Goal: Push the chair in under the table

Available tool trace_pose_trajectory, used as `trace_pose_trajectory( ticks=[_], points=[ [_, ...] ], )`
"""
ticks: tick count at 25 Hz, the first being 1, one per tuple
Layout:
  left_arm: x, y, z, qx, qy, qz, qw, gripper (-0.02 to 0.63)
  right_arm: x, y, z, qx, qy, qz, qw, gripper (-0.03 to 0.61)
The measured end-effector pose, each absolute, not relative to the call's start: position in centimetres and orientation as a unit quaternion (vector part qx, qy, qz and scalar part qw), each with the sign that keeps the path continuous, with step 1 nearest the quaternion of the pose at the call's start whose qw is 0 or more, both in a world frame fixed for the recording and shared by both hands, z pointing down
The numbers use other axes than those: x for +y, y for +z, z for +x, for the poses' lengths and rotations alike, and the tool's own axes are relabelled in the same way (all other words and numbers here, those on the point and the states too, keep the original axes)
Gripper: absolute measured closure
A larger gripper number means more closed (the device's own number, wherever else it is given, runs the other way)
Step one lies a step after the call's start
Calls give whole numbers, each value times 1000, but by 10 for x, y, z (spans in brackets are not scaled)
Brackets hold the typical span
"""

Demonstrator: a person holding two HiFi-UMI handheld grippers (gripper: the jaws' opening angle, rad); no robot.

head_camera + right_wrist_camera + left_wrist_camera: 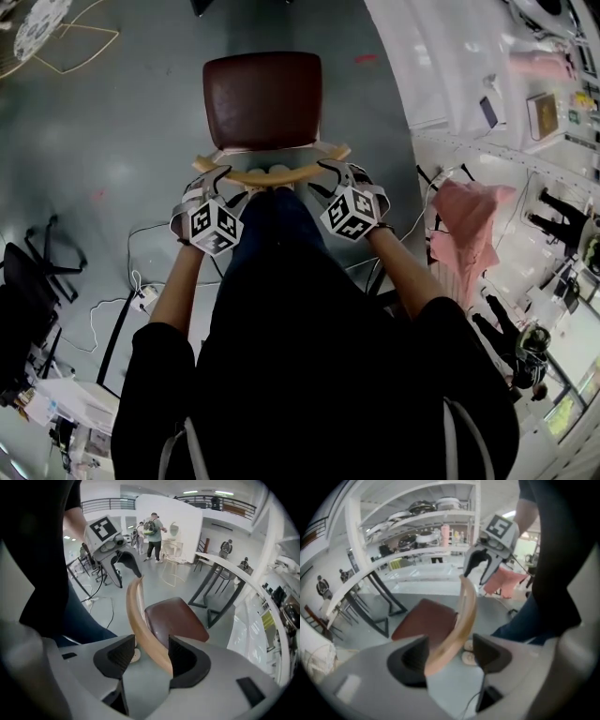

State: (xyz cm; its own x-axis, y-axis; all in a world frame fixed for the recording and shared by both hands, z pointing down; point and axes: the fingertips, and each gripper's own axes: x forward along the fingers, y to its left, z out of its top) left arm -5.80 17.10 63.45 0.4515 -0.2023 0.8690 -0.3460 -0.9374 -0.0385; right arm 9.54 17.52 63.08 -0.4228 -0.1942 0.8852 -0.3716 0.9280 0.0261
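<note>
Chair point(262, 98) stands on the grey floor point(131, 141) straight ahead of both grippers, its curved wooden backrest rail point(272, 175) the part nearest them. The left gripper point(228, 178) is open and straddles the rail's left end. The wood lies close against the jaw on the seat's side, with a clear gap to the other jaw. The right gripper point(328, 172) is open too and sits astride the rail's right end in the same way, the rail close to its seat-side jaw and apart from the other. Neither pair of pads clamps the wood. Beyond the jaws lies the dark red-brown seat. Off to the right gripper's right is a pink cloth point(464, 220). Farther out on that side runs a white table point(427, 84), well apart from the chair.
</note>
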Motion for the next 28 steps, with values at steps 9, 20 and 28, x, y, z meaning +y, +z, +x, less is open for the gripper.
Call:
trace_pose_trajectory(
  ticks=[9,20,28],
  points=[
    [175,668,-60,-85,586,805,-45,317,175,668,111,-778,-45,89,620,388],
    [168,705,-69,-39,647,751,-123,344,169,697,112,-727,-142,22,672,388],
    [157,704,-75,-38,646,741,-178,415,161,699,107,-716,-154,16,680,390]
  ],
)
